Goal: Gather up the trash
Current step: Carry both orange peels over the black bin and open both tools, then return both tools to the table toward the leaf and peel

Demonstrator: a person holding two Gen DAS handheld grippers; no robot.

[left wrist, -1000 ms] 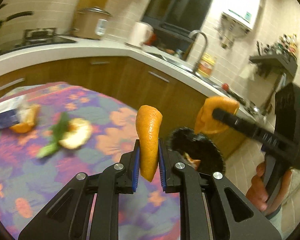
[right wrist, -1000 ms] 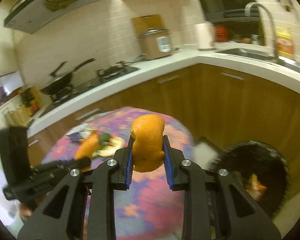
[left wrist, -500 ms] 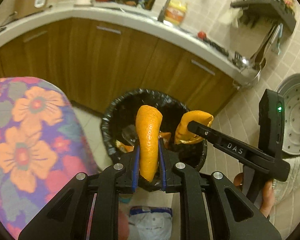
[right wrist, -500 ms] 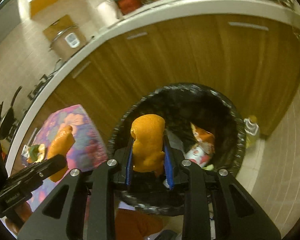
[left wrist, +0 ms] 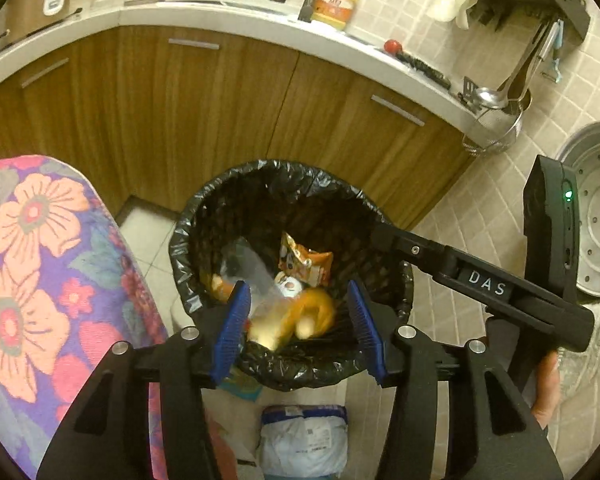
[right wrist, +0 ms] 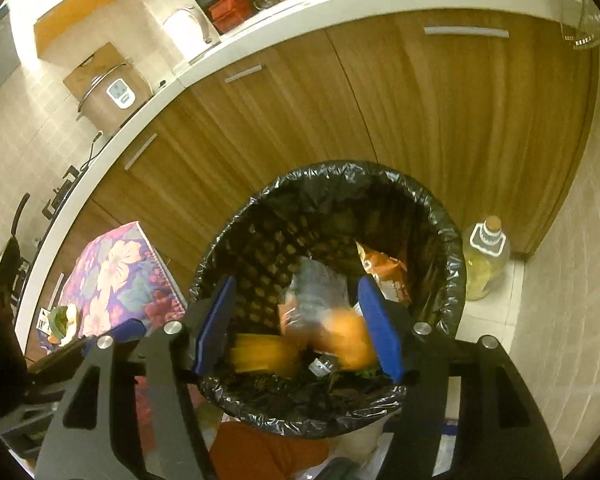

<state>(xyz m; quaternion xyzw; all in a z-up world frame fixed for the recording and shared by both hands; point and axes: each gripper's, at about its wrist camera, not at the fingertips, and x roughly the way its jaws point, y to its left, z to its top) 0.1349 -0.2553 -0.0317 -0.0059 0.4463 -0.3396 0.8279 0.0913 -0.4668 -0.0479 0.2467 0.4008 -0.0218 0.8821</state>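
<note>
Here both tools hang over the black-lined trash bin (left wrist: 292, 208), and both are letting go: the left hand-held gripper (left wrist: 298, 320) has its blue pads spreading with a blurred orange peel (left wrist: 300, 316) dropping free between them, touching neither pad, and the right hand-held gripper (right wrist: 298, 324) is likewise opening over the bin's mouth, its peel (right wrist: 346, 338) a smear of orange close beside the right-hand pad, while a second orange smear (right wrist: 260, 354) shows lower down, inside the liner. The main risk, as I judge it, is a peel clipping the near rim, since both drops fall close to that edge rather than the middle; a piece could bounce out onto the tiled floor (left wrist: 452, 216). A sticky peel might also cling to a pad and be carried away. More scraps seem to remain on the flowered tabletop (right wrist: 112, 272), so the job looks unfinished, and swinging back could brush its edge, just beside the bin.
</note>
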